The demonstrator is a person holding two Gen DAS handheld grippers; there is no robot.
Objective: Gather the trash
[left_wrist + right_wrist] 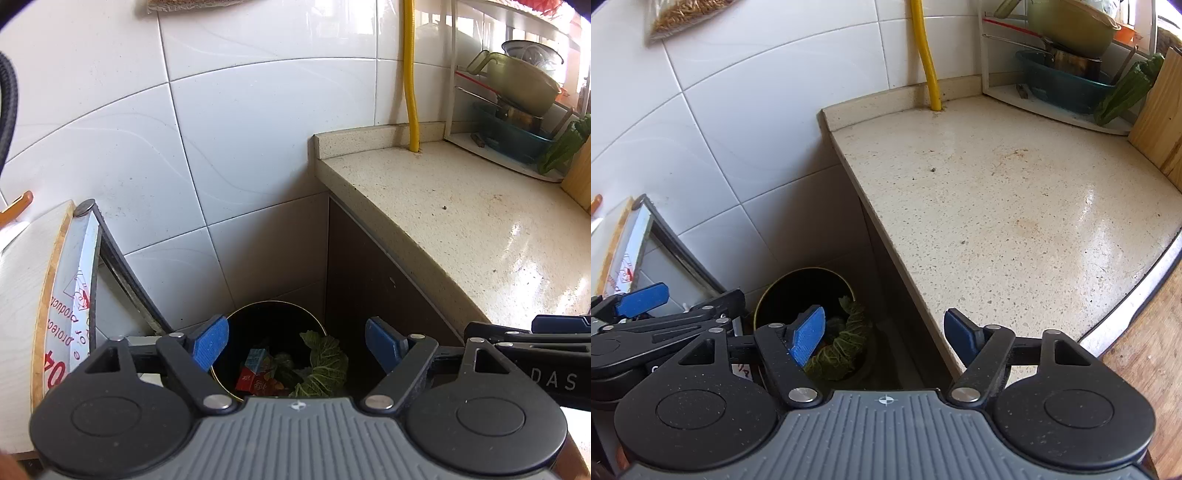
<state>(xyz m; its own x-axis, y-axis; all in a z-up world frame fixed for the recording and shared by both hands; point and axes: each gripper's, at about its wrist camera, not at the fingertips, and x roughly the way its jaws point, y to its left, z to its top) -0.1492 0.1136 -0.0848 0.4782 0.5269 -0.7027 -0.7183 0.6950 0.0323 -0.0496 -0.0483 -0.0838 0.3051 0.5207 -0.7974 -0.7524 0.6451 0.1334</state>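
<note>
White panel [79, 280] at left: red "04", partial "produc", "protec"; right gripper [554, 380] body: "DAS"

Home kitchen, tiled wall [746, 122], countertop [997, 206], pots [1071, 22]

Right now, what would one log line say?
left gripper: open, empty, above bin | right gripper: open, empty | bin: leaves, wrappers | counter: bare
</note>
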